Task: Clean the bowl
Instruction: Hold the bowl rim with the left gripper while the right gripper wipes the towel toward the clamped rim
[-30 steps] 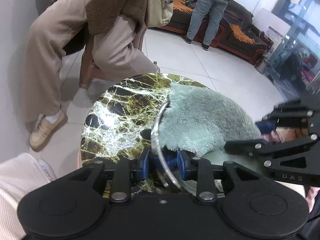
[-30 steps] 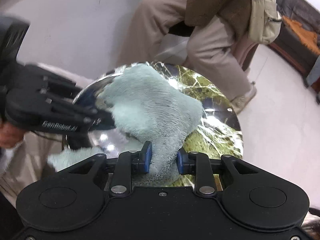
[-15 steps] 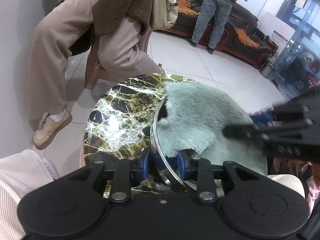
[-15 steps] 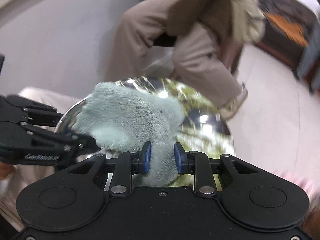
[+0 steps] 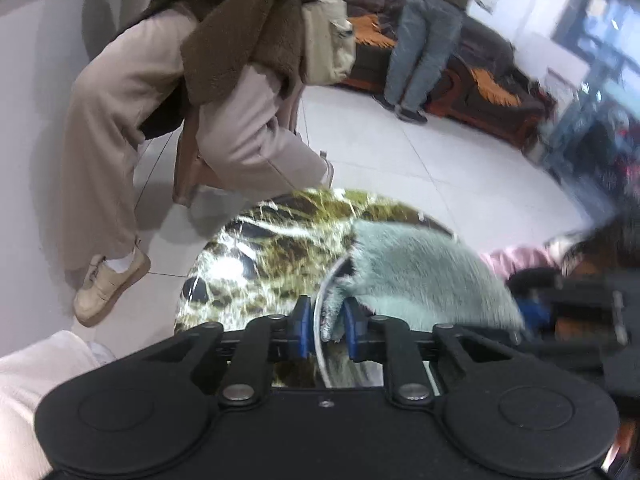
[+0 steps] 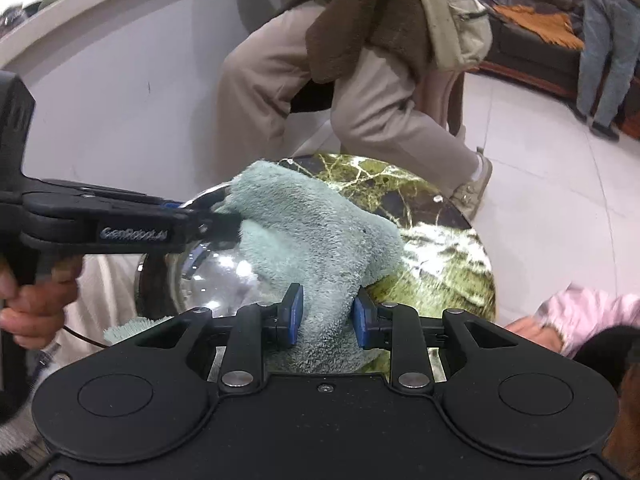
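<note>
A shiny steel bowl [image 6: 224, 276] stands tilted on a round green marble table [image 6: 436, 248]. My left gripper [image 5: 325, 330] is shut on the bowl's rim [image 5: 320, 320]; it also shows from the side in the right wrist view [image 6: 200, 220]. My right gripper [image 6: 325, 314] is shut on a fluffy pale green cloth [image 6: 312, 232], which drapes over and into the bowl. In the left wrist view the cloth [image 5: 420, 276] covers most of the bowl, and the right gripper [image 5: 532, 312] shows blurred at the right.
A seated person in beige trousers [image 6: 380, 112] is just beyond the table. Another person [image 5: 428, 32] stands by a dark sofa [image 5: 480, 72] further back. A white curved wall [image 6: 100, 80] is at the left. White tiled floor [image 5: 400, 160] surrounds the table.
The bowl and cloth have shifted in both views; the cloth has moved across the bowl while both grippers keep their hold. The left wrist view has tilted upward.
</note>
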Motion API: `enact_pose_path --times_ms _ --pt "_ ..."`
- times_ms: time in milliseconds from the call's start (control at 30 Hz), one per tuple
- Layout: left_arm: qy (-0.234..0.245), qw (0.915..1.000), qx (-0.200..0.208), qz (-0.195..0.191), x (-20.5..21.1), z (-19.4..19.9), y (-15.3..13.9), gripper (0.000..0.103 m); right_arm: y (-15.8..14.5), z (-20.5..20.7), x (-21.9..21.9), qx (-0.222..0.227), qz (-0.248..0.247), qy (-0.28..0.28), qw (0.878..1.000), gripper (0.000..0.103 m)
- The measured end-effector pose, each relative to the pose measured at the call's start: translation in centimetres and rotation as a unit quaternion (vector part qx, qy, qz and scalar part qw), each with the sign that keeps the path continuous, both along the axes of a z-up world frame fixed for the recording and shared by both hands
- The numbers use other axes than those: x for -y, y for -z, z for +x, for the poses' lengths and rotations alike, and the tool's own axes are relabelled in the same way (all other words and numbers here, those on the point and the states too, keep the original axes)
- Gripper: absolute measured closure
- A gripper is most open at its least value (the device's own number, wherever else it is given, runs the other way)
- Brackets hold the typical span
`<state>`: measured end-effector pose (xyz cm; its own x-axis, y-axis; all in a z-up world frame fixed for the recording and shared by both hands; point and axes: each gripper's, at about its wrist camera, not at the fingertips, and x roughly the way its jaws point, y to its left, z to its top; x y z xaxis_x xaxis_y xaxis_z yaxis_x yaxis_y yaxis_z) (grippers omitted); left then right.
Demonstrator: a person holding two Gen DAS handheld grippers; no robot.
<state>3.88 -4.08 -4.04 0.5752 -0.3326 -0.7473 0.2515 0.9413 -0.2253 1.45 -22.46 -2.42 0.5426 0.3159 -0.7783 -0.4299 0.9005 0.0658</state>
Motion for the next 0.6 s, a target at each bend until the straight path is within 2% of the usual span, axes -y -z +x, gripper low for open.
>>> enact_pose_path --times_ms 67,133,267,333,400,500,600 --pt "0.013 0.9998 -0.013 0.002 -0.1 -1.1 0.1 0.085 0.0 0.7 -0.3 0.005 -0.022 -0.018 1.000 0.078" --pt "0.017 0.9997 -0.013 0.012 0.1 -1.5 0.0 0.084 0.0 1.2 -0.4 0.004 -0.022 -0.040 0.999 0.078" --pt "0.025 0.9995 -0.018 0.011 0.4 -0.5 0.3 0.084 -0.3 2.1 -1.7 0.010 -0.065 -0.087 0.994 0.078" --pt "0.033 0.9987 -0.033 0.019 0.7 0.0 1.0 0.080 -0.4 2.5 -2.2 0.014 -0.080 -0.104 0.991 0.078" --pt "0.028 0.9987 -0.035 0.025 0.8 0.0 0.9 0.079 -0.8 3.1 -3.4 0.030 -0.098 -0.135 0.986 0.078" --pt "0.009 0.9985 -0.053 0.012 0.5 0.3 1.0 0.079 -1.0 3.0 -5.2 0.055 -0.133 -0.174 0.974 0.076" --pt "-0.003 0.9983 -0.057 0.010 0.6 0.3 1.0 0.079 -1.6 1.8 -6.4 0.089 -0.161 -0.207 0.961 0.066"
